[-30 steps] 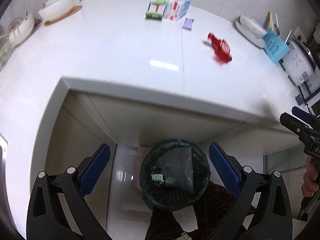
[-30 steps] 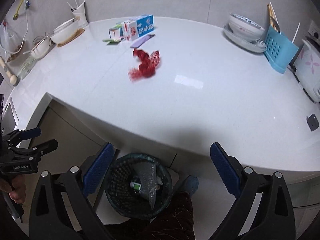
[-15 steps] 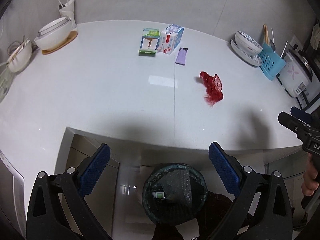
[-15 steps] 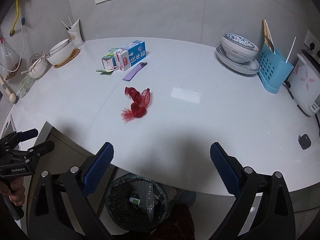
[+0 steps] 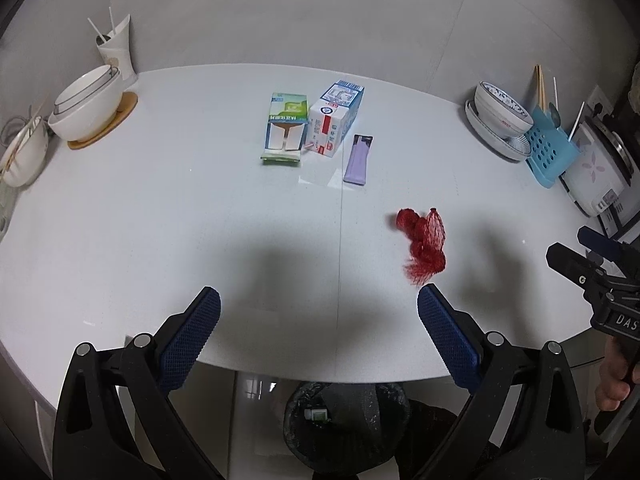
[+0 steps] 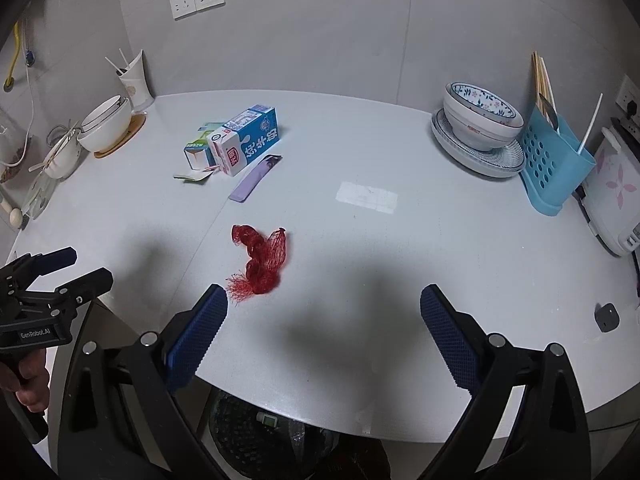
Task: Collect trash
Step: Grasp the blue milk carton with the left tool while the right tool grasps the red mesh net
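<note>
With both the left gripper and right gripper spread and empty, the red mesh bag lies just ahead-left of the right one; centre over its bunched middle before clenching; loose strands slip.

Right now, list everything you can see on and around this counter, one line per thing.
red mesh bag: 1, red, crumpled on the counter near the front edge
milk carton: 1, blue and white, lying on its side mid-counter
green carton: 1, green and white, flattened, beside the milk carton
purple wrapper: 1, lilac, flat, next to the milk carton
white bowls: stacked, white, on a wooden coaster at far left
patterned bowl: 1, white and blue, on a plate at far right
utensil caddy: 1, blue, right of the plate
trash bin: 1, dark, on the floor below the counter edge
counter: 1, white
left gripper: 1, black with blue pads, open
right gripper: 1, same colours, open
</note>
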Action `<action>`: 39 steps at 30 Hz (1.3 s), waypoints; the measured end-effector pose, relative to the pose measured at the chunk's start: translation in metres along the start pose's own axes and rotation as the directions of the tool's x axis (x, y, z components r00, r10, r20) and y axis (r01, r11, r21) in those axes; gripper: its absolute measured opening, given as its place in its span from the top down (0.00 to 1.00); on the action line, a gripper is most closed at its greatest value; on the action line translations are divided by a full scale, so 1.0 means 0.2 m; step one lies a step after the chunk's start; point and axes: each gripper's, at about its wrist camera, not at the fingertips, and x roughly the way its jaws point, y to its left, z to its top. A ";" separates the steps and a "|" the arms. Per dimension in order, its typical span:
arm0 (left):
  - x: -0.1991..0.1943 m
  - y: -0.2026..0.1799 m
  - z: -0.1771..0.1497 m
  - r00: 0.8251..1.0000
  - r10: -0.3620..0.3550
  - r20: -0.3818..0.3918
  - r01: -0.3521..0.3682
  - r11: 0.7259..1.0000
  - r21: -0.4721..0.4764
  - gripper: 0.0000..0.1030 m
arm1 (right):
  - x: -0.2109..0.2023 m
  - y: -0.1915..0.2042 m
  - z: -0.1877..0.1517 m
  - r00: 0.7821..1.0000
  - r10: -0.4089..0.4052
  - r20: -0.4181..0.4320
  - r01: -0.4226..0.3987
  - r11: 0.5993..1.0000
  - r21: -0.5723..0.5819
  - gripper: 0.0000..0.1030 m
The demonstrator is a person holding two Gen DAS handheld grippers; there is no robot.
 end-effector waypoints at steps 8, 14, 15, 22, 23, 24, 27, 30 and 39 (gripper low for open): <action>0.13 -0.05 0.22 1.000 -0.006 -0.002 0.006 1.000 0.013 0.06 | 0.11 -0.03 0.11 1.000 0.003 -0.028 -0.002 1.000 0.009 0.10; 0.26 -0.07 0.37 1.000 0.009 -0.009 -0.009 1.000 0.028 0.06 | 0.20 -0.04 0.16 0.999 0.000 -0.053 0.000 1.000 -0.015 0.10; 0.28 -0.07 0.40 1.000 0.011 -0.007 -0.011 1.000 0.026 0.06 | 0.21 -0.04 0.17 0.998 0.002 -0.057 -0.003 1.000 -0.018 0.10; 0.44 -0.07 0.60 0.999 0.040 -0.013 -0.040 0.999 0.031 0.06 | 0.33 -0.01 0.20 0.994 0.039 -0.106 -0.044 0.998 -0.046 0.10; 0.47 -0.08 0.64 0.999 0.044 -0.012 -0.044 0.998 0.037 0.06 | 0.35 -0.01 0.21 0.992 0.045 -0.114 -0.052 0.997 -0.051 0.10; 0.49 -0.09 0.67 0.999 0.050 -0.012 -0.050 0.998 0.046 0.06 | 0.37 0.00 0.21 0.991 0.050 -0.121 -0.057 0.997 -0.057 0.10; 0.58 -0.10 0.75 0.998 0.061 -0.018 -0.059 0.996 0.072 0.06 | 0.43 0.04 0.22 0.988 0.065 -0.143 -0.076 0.995 -0.071 0.10; 0.66 -0.10 0.83 0.997 0.073 -0.031 -0.070 0.993 0.090 0.06 | 0.50 0.08 0.23 0.983 0.079 -0.169 -0.095 0.991 -0.094 0.13; 0.89 -0.18 0.96 0.990 0.102 -0.100 -0.086 0.984 0.157 0.17 | 0.70 0.19 0.21 0.950 0.104 -0.293 -0.144 0.983 -0.117 0.30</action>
